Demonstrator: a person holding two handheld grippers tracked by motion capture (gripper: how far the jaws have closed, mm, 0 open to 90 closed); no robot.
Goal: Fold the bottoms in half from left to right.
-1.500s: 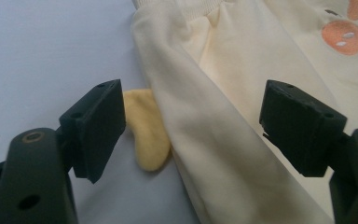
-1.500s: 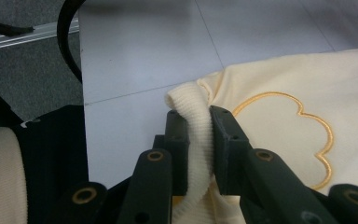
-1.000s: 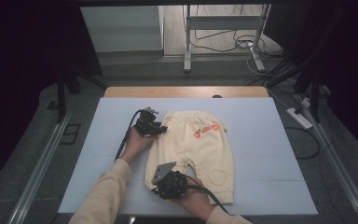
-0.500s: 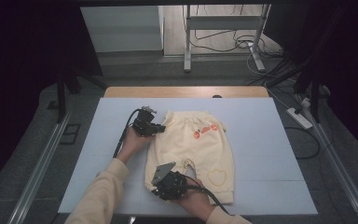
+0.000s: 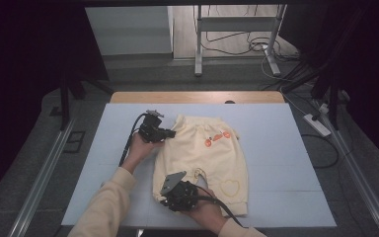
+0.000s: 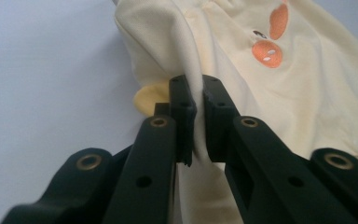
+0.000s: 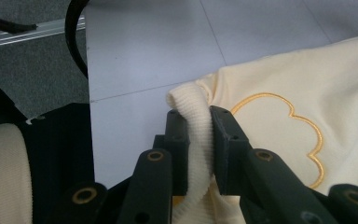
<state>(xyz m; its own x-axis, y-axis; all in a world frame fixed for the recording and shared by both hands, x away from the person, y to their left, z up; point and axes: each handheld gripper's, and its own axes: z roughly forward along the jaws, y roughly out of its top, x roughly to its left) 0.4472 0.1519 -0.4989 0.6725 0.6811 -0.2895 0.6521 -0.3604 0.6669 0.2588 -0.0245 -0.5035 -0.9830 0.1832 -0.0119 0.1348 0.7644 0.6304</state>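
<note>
Now trousers (image 6: 242,88) pinched between both jaws.

dim room, grey floor (image 5: 227,74)

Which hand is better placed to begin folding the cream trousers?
Left, probably. The left gripper pinches the cream trousers at the waist edge, already raised. The right gripper clamps a ribbed cuff, low on the table.

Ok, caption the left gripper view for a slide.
Left gripper shut on a raised fold of the pale yellow toddler trousers above the light blue table.
</note>
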